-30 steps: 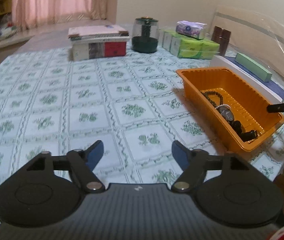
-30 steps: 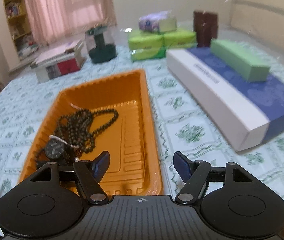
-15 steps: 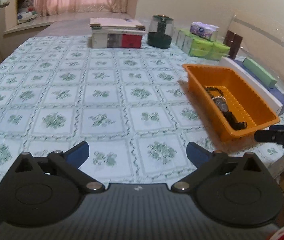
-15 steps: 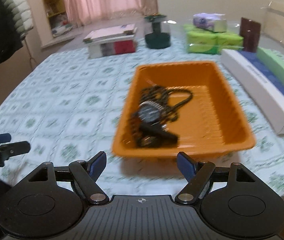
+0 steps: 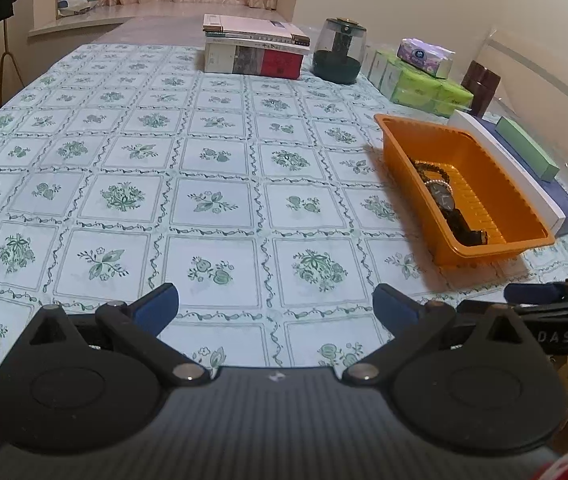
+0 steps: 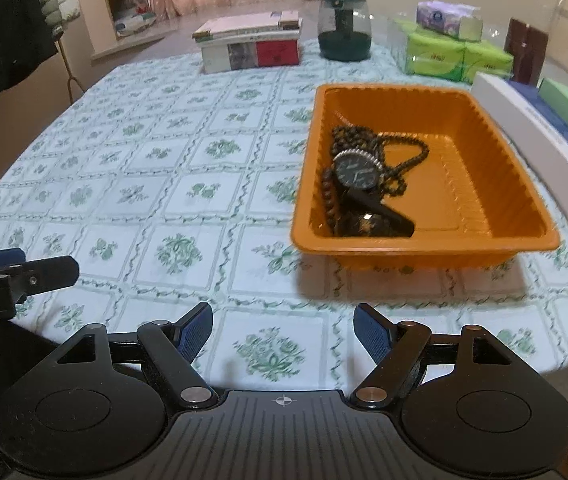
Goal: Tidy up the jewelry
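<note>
An orange tray [image 6: 496,176] [image 5: 480,164] sits on the patterned tablecloth at the right. In it lie a black watch [image 6: 358,170] [image 5: 442,196] and a dark bead necklace [image 6: 408,152] [image 5: 430,170]. My left gripper [image 5: 276,306] is open and empty above the table's near edge, left of the tray. My right gripper [image 6: 283,326] is open and empty, near the table's front edge, short of the tray. Each gripper's fingers show at the edge of the other's view.
At the back stand a stack of books [image 5: 254,50], a dark glass jar [image 5: 338,56], green tissue packs [image 5: 424,86] and a brown box [image 5: 480,88]. A long white and blue box with a green box on it [image 6: 556,132] lies right of the tray.
Both grippers have pulled back toward the table's near edge and away from the tray. The left gripper has opened wider. The jewelry stays in the tray.
</note>
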Tool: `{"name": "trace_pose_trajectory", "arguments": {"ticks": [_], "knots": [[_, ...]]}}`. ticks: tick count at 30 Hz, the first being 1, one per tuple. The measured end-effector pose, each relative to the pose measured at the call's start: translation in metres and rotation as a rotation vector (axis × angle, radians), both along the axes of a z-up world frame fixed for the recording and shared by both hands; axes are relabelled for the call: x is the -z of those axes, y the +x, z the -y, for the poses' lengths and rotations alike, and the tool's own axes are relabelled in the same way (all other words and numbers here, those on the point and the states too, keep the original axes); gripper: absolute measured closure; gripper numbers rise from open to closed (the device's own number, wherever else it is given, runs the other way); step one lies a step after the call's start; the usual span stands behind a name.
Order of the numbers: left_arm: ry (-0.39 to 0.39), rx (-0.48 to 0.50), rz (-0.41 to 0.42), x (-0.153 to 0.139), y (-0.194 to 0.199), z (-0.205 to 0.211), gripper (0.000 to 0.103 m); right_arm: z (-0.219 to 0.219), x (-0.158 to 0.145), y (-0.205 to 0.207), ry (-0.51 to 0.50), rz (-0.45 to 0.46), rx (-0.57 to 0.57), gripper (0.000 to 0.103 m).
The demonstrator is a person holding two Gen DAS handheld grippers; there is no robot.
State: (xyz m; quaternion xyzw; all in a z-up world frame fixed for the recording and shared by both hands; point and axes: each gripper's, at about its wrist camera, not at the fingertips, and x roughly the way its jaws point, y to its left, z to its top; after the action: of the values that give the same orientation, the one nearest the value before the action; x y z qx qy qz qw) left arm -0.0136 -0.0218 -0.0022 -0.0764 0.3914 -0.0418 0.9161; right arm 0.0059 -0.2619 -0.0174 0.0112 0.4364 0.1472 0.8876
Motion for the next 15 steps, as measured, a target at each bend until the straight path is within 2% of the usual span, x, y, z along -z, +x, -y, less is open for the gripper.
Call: {"name": "trace_pose_trajectory", "arguments": {"ticks": [15], "knots": [[0.020,0.024,-0.029,0.0043,-0.0013,0.0092,0.000,-0.0078,0.0002,-0.0032,0.009,-0.008,0.006,0.026]]}}
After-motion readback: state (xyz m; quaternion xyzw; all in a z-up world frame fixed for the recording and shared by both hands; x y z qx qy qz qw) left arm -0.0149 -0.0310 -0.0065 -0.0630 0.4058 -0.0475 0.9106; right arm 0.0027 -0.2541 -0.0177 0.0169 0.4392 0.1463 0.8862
